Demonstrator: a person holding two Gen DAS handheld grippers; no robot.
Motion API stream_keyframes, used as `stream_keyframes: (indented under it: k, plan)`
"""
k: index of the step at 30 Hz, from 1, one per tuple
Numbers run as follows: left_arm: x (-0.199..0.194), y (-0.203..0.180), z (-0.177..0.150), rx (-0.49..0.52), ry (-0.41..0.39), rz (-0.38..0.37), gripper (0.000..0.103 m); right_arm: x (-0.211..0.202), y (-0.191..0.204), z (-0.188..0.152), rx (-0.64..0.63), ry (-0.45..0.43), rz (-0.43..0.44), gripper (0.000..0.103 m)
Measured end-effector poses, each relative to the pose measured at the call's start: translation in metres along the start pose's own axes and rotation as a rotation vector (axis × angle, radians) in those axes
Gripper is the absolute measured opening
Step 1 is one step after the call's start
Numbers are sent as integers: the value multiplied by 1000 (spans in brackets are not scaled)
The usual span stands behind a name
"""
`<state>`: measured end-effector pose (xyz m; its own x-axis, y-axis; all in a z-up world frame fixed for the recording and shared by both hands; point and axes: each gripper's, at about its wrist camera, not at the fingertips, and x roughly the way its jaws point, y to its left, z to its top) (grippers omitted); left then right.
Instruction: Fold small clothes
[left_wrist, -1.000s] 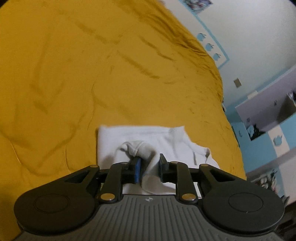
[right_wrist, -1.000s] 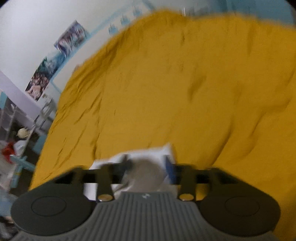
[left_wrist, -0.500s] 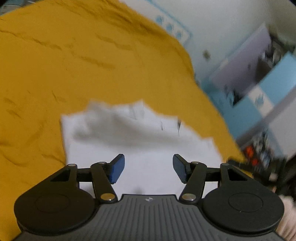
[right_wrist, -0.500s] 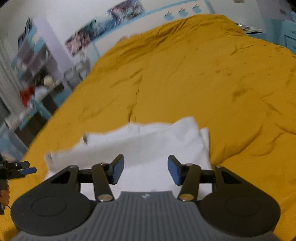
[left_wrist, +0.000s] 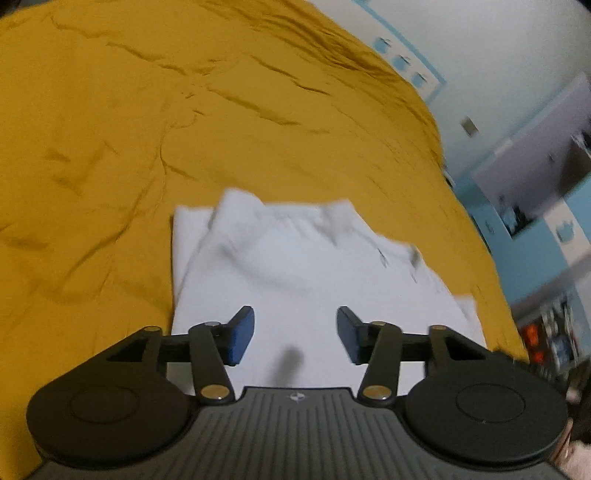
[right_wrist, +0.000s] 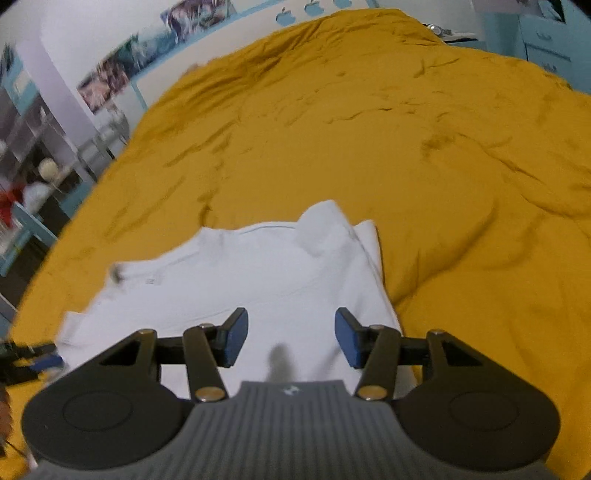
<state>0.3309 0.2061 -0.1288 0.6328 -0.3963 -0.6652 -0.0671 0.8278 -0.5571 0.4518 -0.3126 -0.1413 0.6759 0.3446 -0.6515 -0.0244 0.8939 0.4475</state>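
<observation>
A small white garment (left_wrist: 295, 266) lies folded flat on the yellow bedspread (left_wrist: 110, 129). It also shows in the right wrist view (right_wrist: 258, 273), with a raised bump near its far right corner. My left gripper (left_wrist: 295, 332) is open and empty, just above the garment's near edge. My right gripper (right_wrist: 291, 334) is open and empty, above the garment's near right part. The left gripper's blue fingertip (right_wrist: 46, 362) shows at the left edge of the right wrist view.
The yellow bedspread (right_wrist: 406, 147) stretches far beyond the garment, wrinkled. The bed's edge runs along the right in the left wrist view, with blue furniture (left_wrist: 535, 251) past it. Shelves with clutter (right_wrist: 29, 166) stand left of the bed in the right wrist view.
A second ago both grippers were shut on bunched white cloth. They have let go and opened, and pulled back. The garment now lies flat.
</observation>
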Motion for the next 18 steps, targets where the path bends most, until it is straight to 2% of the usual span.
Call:
stream_keyframes:
  k: [3,5,8,10,14,18]
  plan:
    - [-41,-6,-25,-51,11,-53,69,-44,2,-23,90,-7,70,54]
    - [-70,-8,-51,-127,-19,-101,71,-65,0,-43,170,27,127,56]
    - [-96,-1,-85,-230,-75,-159,80,-93,-6,-72,257,61,169,56]
    - [-100,2,-103,-288,-90,-138,80,-105,-12,-88,309,69,179,58]
    - [-88,20,-117,-413,-57,-100,79,-112,-27,-112,445,92,169,60]
    - [-73,31,-118,-449,-72,-64,77,-112,-31,-124,487,85,124,60]
